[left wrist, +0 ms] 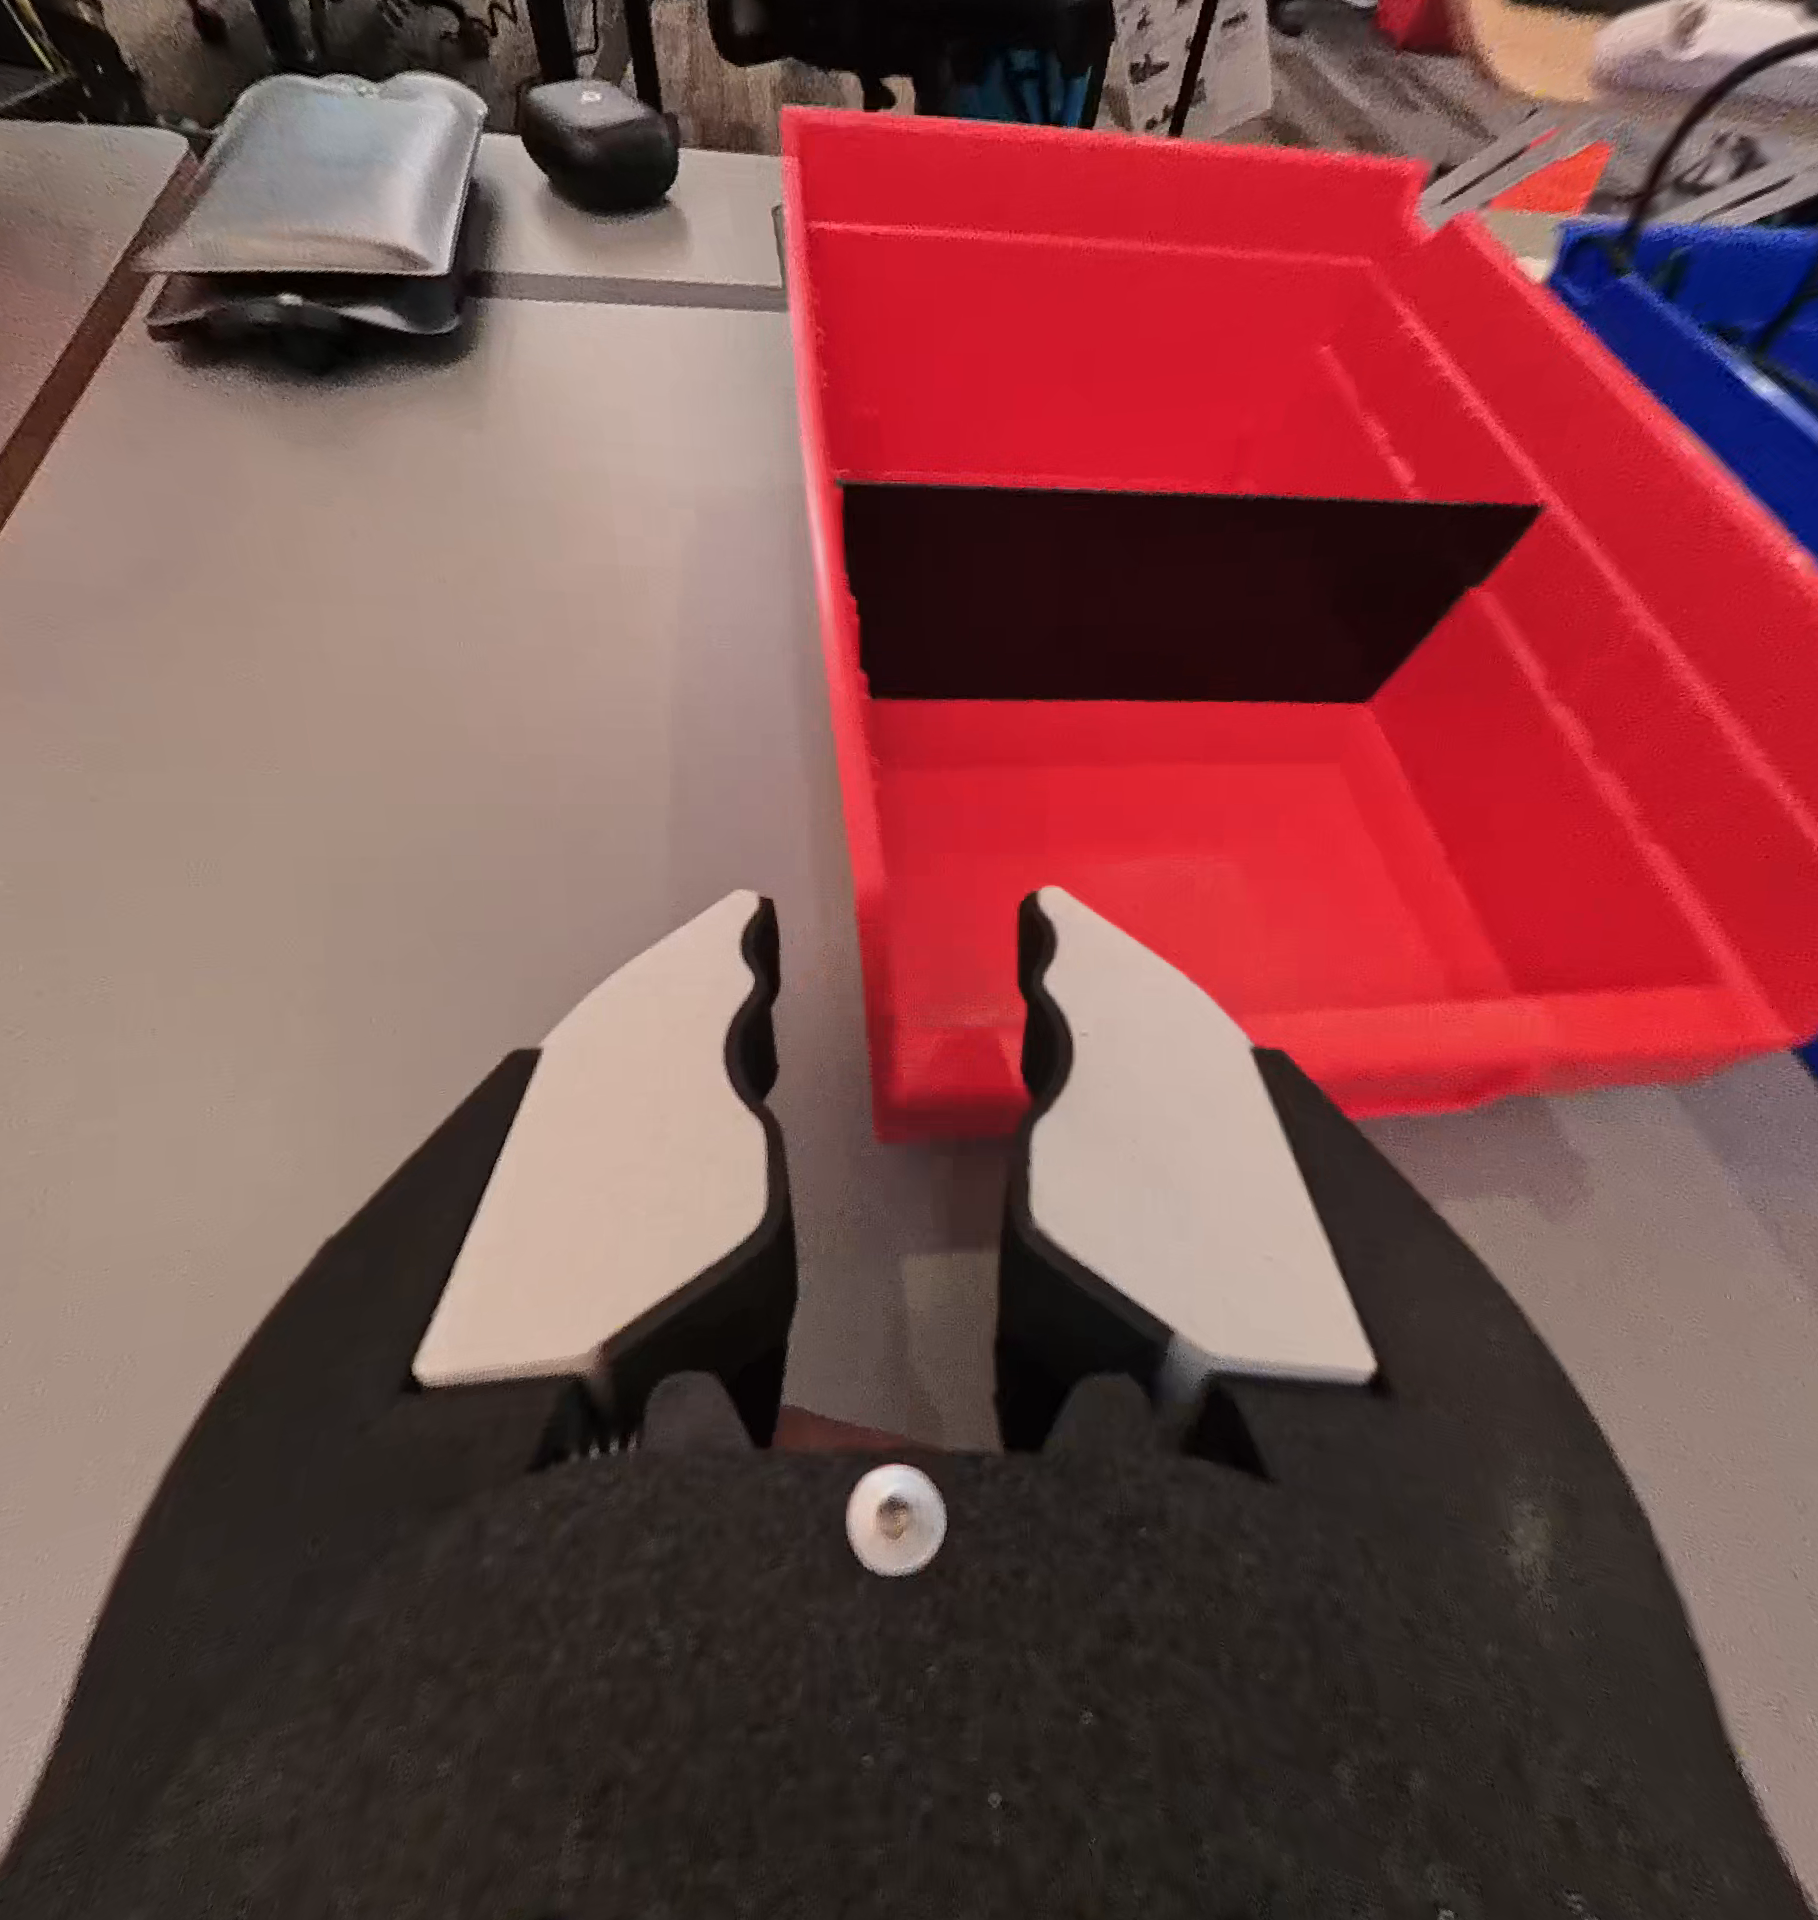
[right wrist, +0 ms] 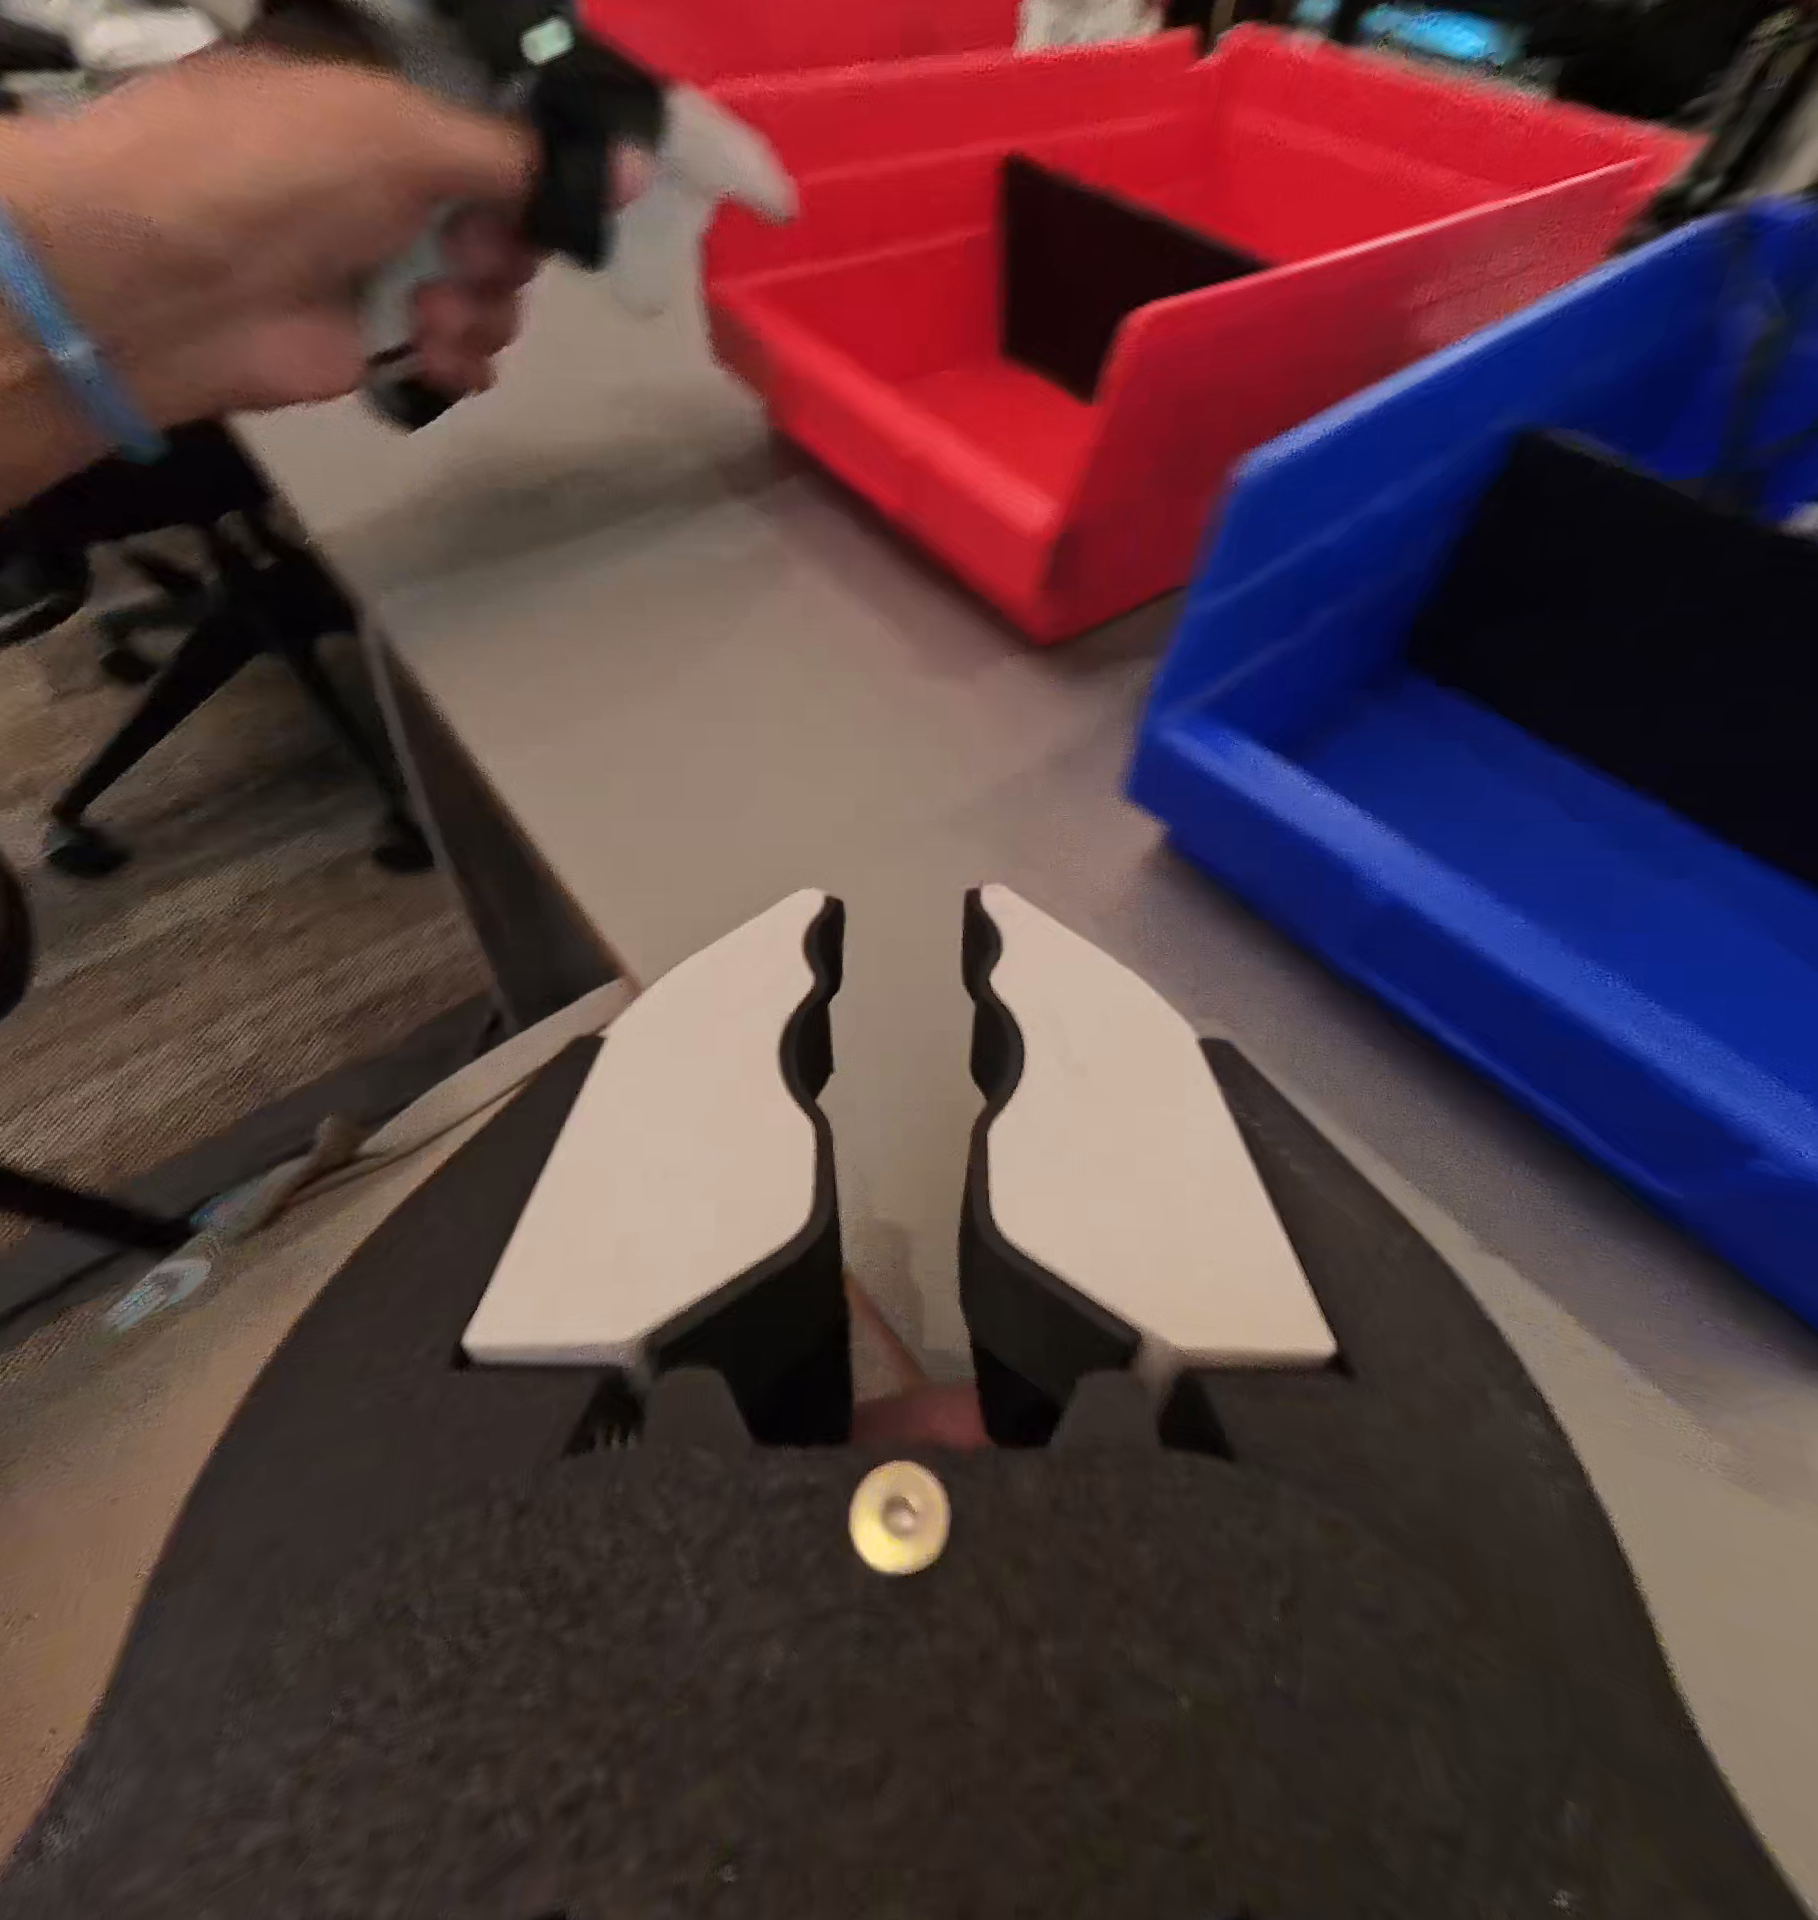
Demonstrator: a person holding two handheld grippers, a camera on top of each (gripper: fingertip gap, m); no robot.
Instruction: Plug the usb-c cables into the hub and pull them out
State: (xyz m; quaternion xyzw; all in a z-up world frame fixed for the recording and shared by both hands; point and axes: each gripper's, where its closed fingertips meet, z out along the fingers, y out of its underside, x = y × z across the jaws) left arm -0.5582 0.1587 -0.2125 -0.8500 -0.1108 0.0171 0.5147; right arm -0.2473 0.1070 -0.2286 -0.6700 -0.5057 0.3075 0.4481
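Both jaws part-open, empty | left gripper (left wrist: 897, 914) at red bin (left wrist: 1611, 582), right gripper (right wrist: 903, 904) over desk (right wrist: 739, 727) | step: pre-grasp, hub and cables unseen | next: find them

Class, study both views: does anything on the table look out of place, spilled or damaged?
Nothing looks spilled or damaged. The red bin and blue bin sit upright, dividers in place. One oddity: neither hub nor cables can be made out, and both claws, left and right, are open and empty.

blurred: hand (right wrist: 230, 239), far claw (right wrist: 666, 197) | cut off: blue bin (right wrist: 1456, 831) | hidden: far red bin (right wrist: 780, 31)
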